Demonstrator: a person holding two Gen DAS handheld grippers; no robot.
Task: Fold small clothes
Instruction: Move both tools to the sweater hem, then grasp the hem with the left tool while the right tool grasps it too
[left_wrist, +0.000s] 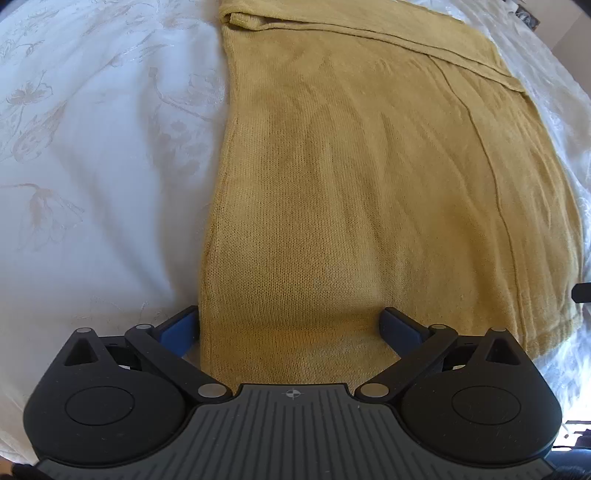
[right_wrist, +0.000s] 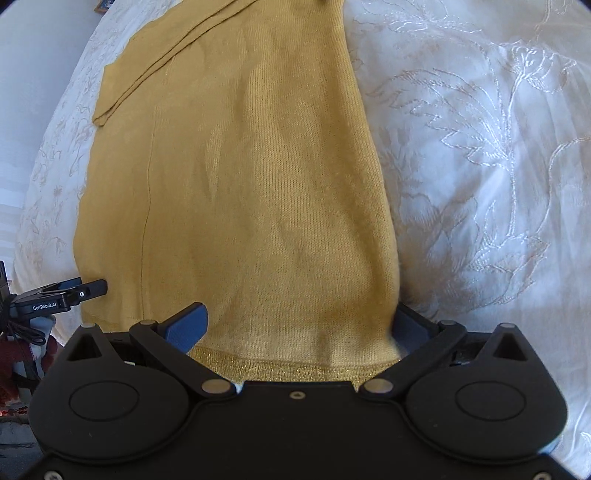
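Observation:
A mustard-yellow knit garment (left_wrist: 369, 177) lies flat on a white embroidered bedspread (left_wrist: 92, 166), with a folded strip across its far end. My left gripper (left_wrist: 291, 325) is open at the garment's near hem, its blue fingers (left_wrist: 181, 328) astride the left corner. The garment also shows in the right wrist view (right_wrist: 258, 184), with its glittery hem next to the camera. My right gripper (right_wrist: 299, 325) is open over the hem's right corner, one finger (right_wrist: 188, 325) on the cloth. The left gripper's tip (right_wrist: 88, 288) shows at the garment's left edge.
The white bedspread (right_wrist: 480, 166) with floral embroidery surrounds the garment on both sides. A dark red item (right_wrist: 11, 354) and floor clutter lie beyond the bed's edge at lower left of the right wrist view.

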